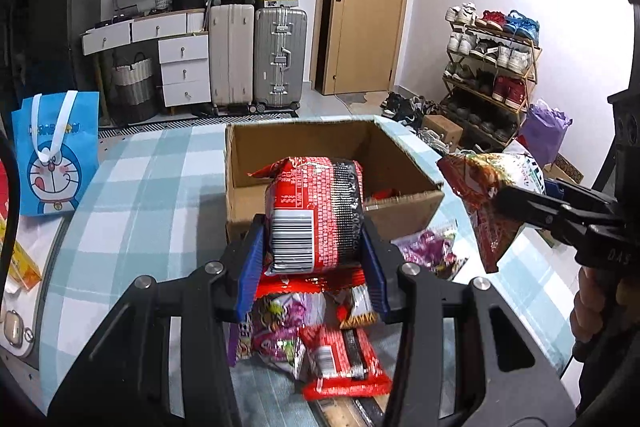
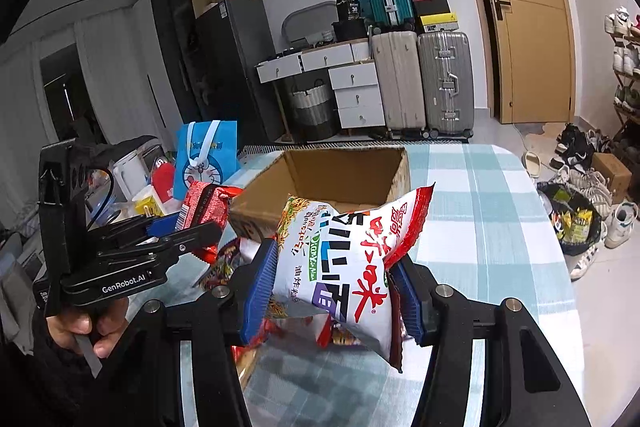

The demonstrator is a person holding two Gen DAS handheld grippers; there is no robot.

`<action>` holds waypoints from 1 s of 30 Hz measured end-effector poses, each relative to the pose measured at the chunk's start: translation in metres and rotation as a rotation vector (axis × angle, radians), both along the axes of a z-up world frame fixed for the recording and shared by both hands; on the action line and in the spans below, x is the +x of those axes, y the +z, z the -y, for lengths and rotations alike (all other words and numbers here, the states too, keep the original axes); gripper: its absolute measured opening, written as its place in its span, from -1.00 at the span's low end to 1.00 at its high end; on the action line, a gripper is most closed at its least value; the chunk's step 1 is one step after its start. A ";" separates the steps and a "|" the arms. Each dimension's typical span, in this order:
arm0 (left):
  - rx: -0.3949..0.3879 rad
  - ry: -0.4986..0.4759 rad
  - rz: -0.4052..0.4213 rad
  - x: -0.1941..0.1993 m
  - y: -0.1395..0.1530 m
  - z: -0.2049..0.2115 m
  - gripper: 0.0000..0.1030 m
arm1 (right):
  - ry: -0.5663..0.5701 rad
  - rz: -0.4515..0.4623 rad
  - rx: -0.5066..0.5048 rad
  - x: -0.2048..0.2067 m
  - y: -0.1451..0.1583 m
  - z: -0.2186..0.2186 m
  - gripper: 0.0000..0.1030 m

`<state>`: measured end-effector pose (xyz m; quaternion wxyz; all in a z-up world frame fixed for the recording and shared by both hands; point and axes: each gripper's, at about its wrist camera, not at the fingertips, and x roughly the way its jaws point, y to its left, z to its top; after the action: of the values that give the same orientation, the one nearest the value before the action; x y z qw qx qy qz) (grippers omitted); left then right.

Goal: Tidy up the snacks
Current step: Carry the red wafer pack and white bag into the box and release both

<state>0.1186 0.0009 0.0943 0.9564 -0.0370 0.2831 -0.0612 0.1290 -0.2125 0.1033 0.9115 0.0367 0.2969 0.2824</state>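
Observation:
My left gripper [image 1: 316,251] is shut on a red and black snack packet [image 1: 316,215] with a barcode, held above the table just in front of an open cardboard box [image 1: 400,163]. My right gripper [image 2: 334,287] is shut on a white and red noodle snack bag [image 2: 344,259], held above the table to the right of the box [image 2: 396,167]. The right gripper and its bag [image 1: 488,195] also show at the right of the left wrist view; the left gripper [image 2: 192,227] and its packet [image 2: 204,203] show at the left of the right wrist view. More snack packets [image 1: 320,343] lie on the table under the left gripper.
The table has a blue checked cloth [image 1: 152,187]. A blue Doraemon bag [image 1: 56,151] stands at the left with other items near it. A purple snack packet [image 1: 432,251] lies beside the box. Suitcases, drawers, a door and a shoe rack stand behind.

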 end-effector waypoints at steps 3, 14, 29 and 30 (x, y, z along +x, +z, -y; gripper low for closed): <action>0.000 0.009 0.010 0.008 0.008 -0.002 -0.19 | -0.002 0.006 0.003 0.005 0.006 -0.003 0.07; 0.012 0.034 0.022 0.039 0.023 0.001 -0.19 | -0.008 0.026 0.009 0.030 0.021 -0.014 0.07; 0.017 0.034 0.005 0.073 0.021 0.006 -0.19 | -0.021 0.009 0.015 0.060 0.014 -0.024 0.07; 0.019 0.034 0.003 0.077 0.019 0.006 -0.19 | -0.023 0.007 0.016 0.063 0.013 -0.026 0.07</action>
<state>0.1956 -0.0053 0.1134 0.9581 -0.0327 0.2814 -0.0425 0.1916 -0.1870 0.1159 0.9153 0.0462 0.2912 0.2742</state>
